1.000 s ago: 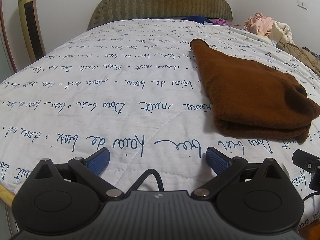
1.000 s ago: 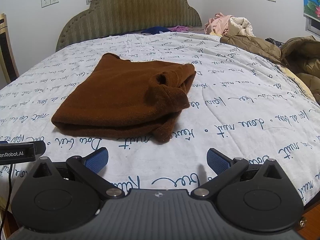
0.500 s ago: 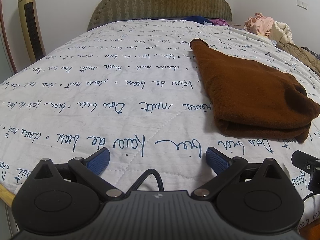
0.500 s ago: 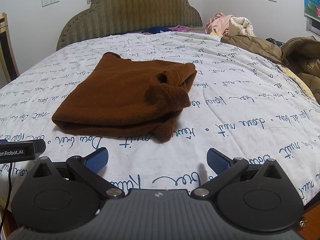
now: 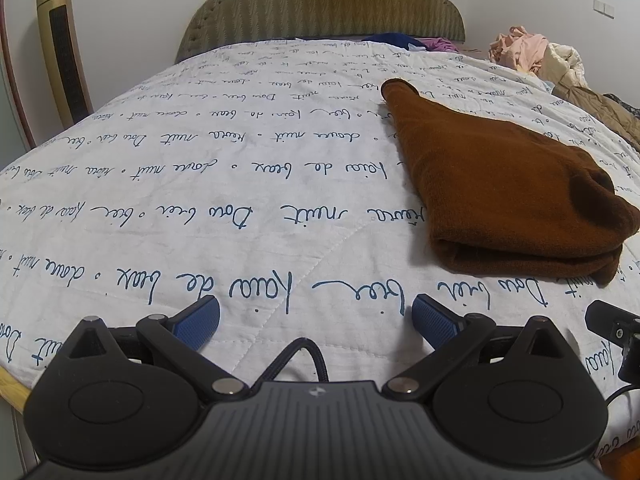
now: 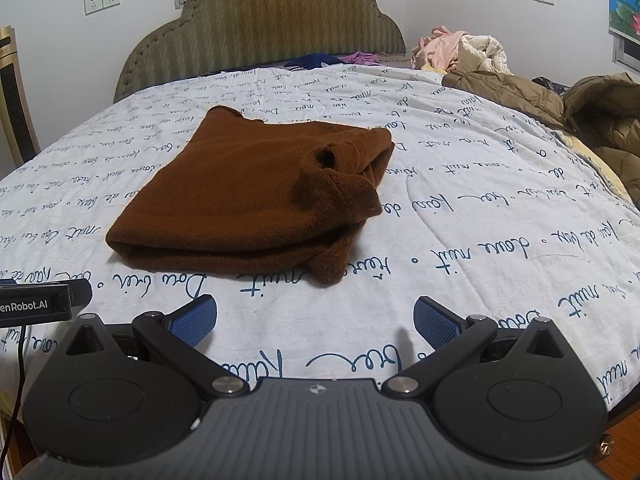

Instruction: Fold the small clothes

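A brown knitted garment point(image 5: 500, 196) lies folded into a thick rectangle on the white bedspread point(image 5: 200, 208), with a rolled collar at its near right end. In the right wrist view the garment point(image 6: 256, 196) lies straight ahead. My left gripper point(image 5: 316, 320) is open and empty over the bed's near edge, left of the garment. My right gripper point(image 6: 316, 320) is open and empty, a short way in front of the garment's folded edge.
A padded headboard point(image 6: 256, 36) stands at the far end. A heap of clothes point(image 6: 460, 50) and an olive jacket point(image 6: 560, 108) lie at the far right. A gold tower fan point(image 5: 60, 44) stands left of the bed.
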A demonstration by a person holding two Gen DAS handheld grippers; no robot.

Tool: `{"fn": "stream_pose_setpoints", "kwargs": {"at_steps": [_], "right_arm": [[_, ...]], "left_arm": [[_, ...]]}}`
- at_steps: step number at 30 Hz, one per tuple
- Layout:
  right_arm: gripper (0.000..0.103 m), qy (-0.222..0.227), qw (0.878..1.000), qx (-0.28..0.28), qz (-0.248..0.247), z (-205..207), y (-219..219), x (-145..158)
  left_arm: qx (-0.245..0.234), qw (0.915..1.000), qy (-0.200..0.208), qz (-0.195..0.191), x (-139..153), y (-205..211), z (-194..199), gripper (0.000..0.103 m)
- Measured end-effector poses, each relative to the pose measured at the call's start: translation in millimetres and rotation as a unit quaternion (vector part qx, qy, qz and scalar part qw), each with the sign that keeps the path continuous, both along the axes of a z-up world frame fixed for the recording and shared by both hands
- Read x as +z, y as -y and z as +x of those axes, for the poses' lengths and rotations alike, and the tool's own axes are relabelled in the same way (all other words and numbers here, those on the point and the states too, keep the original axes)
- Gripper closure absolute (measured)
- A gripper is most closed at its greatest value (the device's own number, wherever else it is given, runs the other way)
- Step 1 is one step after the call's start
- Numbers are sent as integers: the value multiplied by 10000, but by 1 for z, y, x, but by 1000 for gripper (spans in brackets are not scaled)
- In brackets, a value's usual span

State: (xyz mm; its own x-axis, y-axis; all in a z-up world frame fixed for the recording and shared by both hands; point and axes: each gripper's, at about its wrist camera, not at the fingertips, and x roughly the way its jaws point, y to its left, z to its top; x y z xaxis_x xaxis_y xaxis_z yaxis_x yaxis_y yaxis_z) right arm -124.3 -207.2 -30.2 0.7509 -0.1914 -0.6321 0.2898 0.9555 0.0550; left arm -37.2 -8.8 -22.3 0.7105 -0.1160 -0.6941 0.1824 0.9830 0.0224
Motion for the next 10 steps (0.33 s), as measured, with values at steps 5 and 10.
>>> {"fn": "stream_pose_setpoints", "kwargs": {"at_steps": [5,10], "right_arm": [[0,-17,10000,7,-2,0,0,0],[0,54,9998,157,-136,1,1,3]], "left_arm": [[-37,9999,83,76,1,0,-1,0],[-98,9997,207,83,8,-7,5,0]]}}
